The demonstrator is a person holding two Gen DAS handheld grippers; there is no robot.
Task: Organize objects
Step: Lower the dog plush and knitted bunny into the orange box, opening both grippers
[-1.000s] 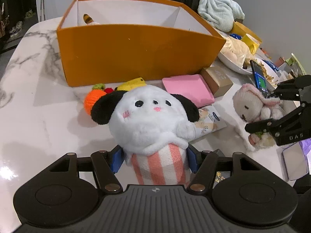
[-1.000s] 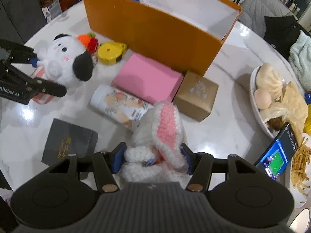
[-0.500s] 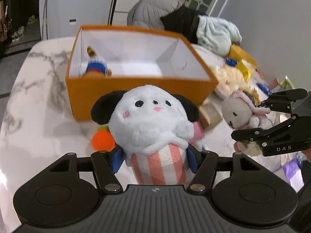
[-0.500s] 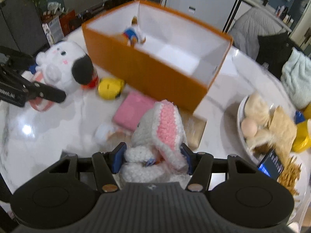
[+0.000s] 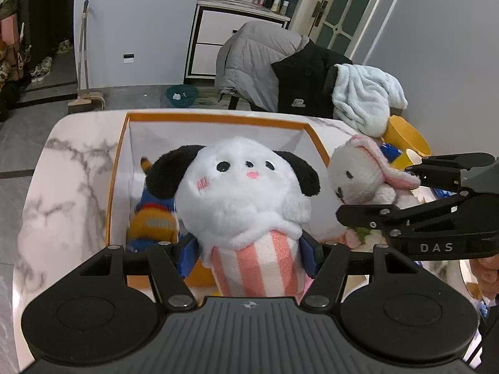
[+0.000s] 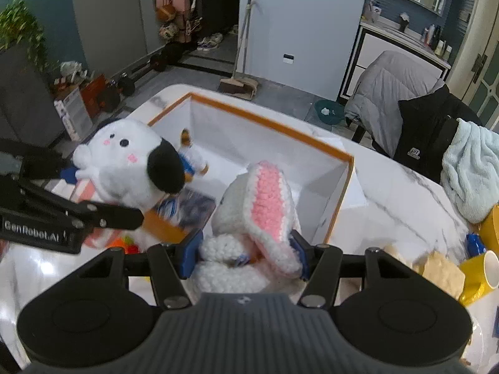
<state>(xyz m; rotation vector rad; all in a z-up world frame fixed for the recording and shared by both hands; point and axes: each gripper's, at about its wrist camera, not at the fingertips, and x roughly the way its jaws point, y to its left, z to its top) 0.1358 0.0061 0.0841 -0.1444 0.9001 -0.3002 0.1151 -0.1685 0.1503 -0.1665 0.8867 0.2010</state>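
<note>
Our left gripper (image 5: 249, 249) was clamped on the striped base of the white plush dog (image 5: 246, 193), whose black-eared head rose ahead of the fingers, over the near wall of the orange box (image 5: 218, 118). A small duck figure (image 5: 152, 218) lay inside the box, ahead and to the left of that gripper. Our right gripper (image 6: 246, 252) was closed on the crocheted rabbit (image 6: 262, 215), its pink ear draped toward the right finger, with the box's white interior just beyond. Both toys hung side by side above the marble table (image 5: 62, 180).
</note>
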